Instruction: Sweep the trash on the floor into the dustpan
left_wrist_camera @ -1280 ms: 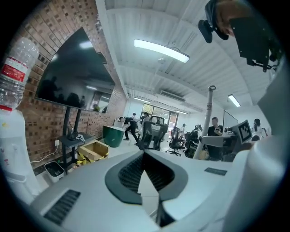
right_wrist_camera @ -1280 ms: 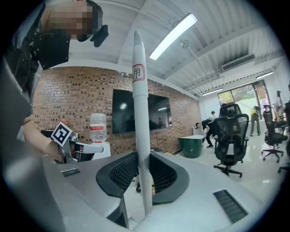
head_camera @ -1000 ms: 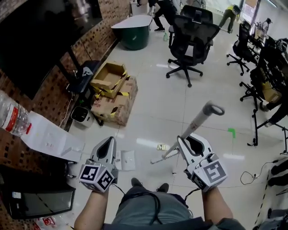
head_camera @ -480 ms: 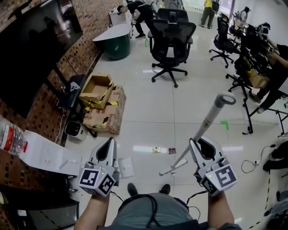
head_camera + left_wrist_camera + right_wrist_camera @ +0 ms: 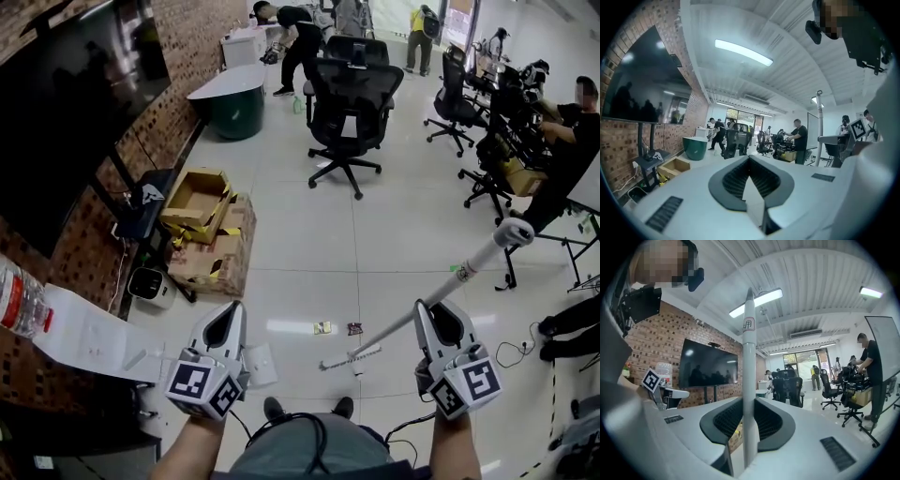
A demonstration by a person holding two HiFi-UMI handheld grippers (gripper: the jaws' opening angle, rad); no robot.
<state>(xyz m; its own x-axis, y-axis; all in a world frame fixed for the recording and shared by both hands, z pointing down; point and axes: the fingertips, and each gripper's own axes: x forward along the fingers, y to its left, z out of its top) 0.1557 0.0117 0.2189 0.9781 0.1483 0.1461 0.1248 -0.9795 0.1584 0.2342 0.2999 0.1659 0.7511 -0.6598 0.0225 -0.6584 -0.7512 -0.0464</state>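
Sweep setup: broom (image 5: 469,267) and dustpan (image 5: 262,364) both gripped.
Jaws: right gripper (image 5: 439,314) clamped on broom handle; left gripper (image 5: 228,319) pinched shut on a thin white piece, seemingly the dustpan, lower left; trash (image 5: 322,327) mid-frame on the floor. Best lay pan flat beside it, then short strokes.

White left gripper (image 5: 230,317), right gripper (image 5: 436,314); black-white marker cubes (image 5: 202,389); grey trousers (image 5: 300,455); black shoes (image 5: 274,407).

The pale tiled floor (image 5: 394,234) is carrying two small scraps of trash (image 5: 322,327) lying side by side near the middle. Cardboard boxes (image 5: 211,234) are sitting piled at the left, and a black office chair (image 5: 349,103) is standing far off.
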